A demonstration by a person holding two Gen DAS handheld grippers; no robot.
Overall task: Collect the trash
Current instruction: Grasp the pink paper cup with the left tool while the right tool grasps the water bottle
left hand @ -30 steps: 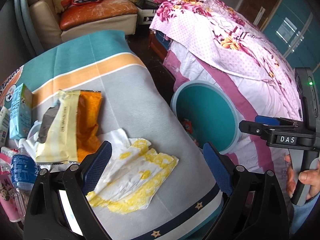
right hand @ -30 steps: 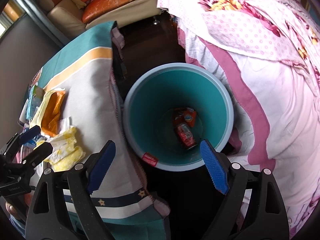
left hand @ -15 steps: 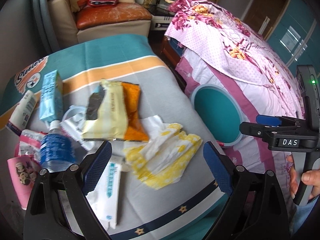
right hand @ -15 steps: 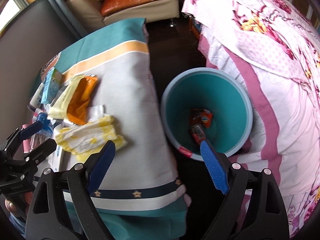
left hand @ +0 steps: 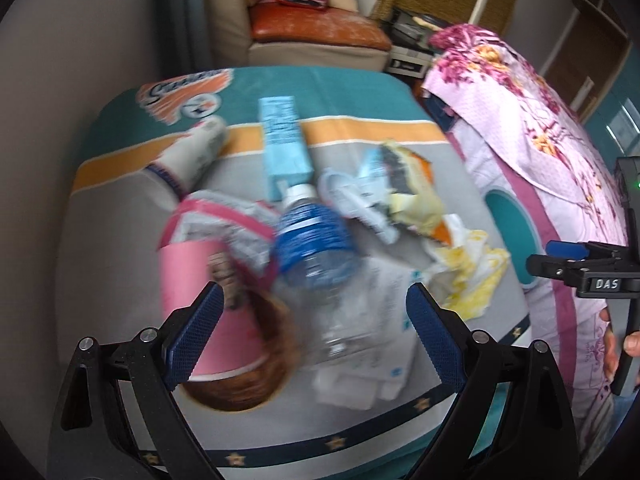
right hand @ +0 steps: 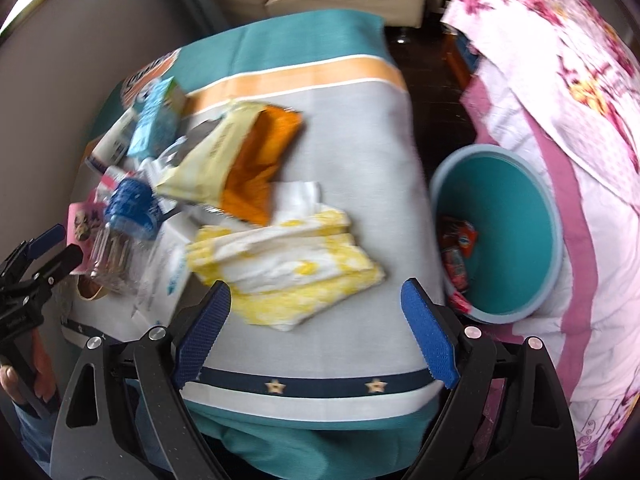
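Observation:
Trash lies on a cloth-covered table (left hand: 120, 216). My left gripper (left hand: 314, 292) hovers open over a clear plastic bottle (left hand: 316, 240) with a blue label and a tipped pink cup (left hand: 192, 280); its pads touch neither. My right gripper (right hand: 316, 290) hangs open just in front of a yellow-and-white crumpled napkin (right hand: 292, 276). A cream and orange wrapper (right hand: 248, 160) lies behind the napkin. A teal bin (right hand: 520, 208) stands on the floor to the table's right, with red wrappers (right hand: 456, 248) at its bottom. The picture is blurred by motion.
A light blue carton (left hand: 284, 148), a white tube (left hand: 196, 152) and a white packet (left hand: 384, 320) lie among the trash. A bed with a pink floral cover (right hand: 580, 92) borders the bin. A sofa (left hand: 312, 36) stands behind the table. A hand (right hand: 24, 376) holds the left gripper.
Both grippers have swept left across the scene. The left went from above the napkin to above the bottle and cup. The right went from above the bin to the table's front edge.

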